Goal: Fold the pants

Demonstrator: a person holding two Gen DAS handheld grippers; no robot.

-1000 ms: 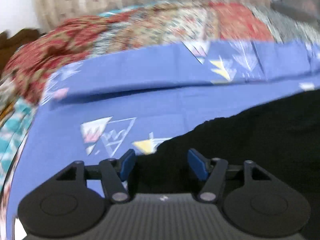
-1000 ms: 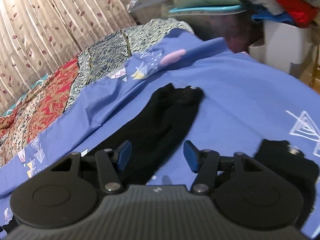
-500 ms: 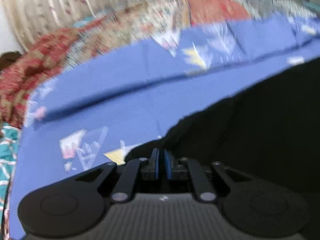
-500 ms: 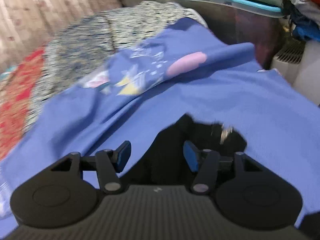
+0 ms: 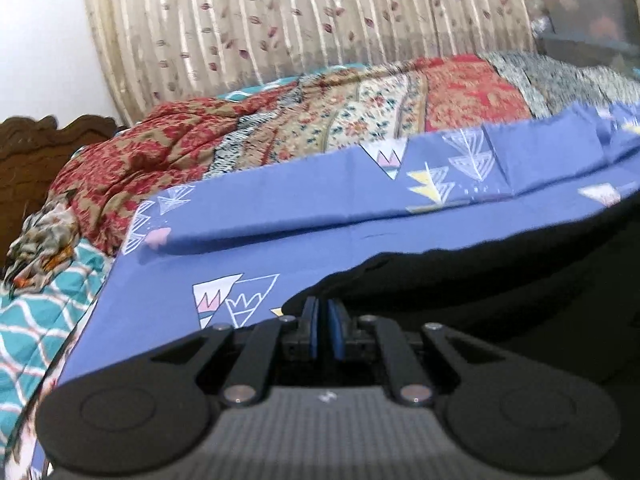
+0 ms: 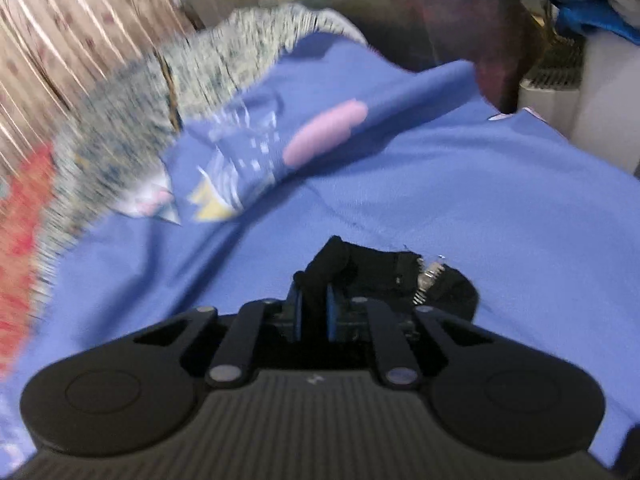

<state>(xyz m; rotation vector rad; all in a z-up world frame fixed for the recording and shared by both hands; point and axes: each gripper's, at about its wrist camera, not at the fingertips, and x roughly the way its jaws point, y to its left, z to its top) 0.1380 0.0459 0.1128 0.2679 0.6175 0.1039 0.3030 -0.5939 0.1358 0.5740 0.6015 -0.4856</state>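
The black pants (image 5: 480,292) lie on a blue patterned bedsheet (image 5: 280,248) and fill the right side of the left wrist view. My left gripper (image 5: 323,320) is shut on the pants' left edge, lifted slightly off the sheet. In the right wrist view my right gripper (image 6: 313,304) is shut on a bunched black end of the pants (image 6: 360,272); a small metal zipper or clasp (image 6: 428,274) shows beside it on the right. The rest of the pants is hidden behind the gripper body.
A folded-back flap of the bedsheet (image 5: 400,184) and a red patterned quilt (image 5: 280,132) lie behind. A curtain (image 5: 300,20) hangs at the back, a wooden headboard (image 5: 36,148) at left. A dark bin with a teal lid (image 6: 400,8) and a white unit (image 6: 592,112) stand past the bed.
Both grippers have closed on the pants: left half a second ago, right just now after moving forward to the far end. The left has lifted its edge.
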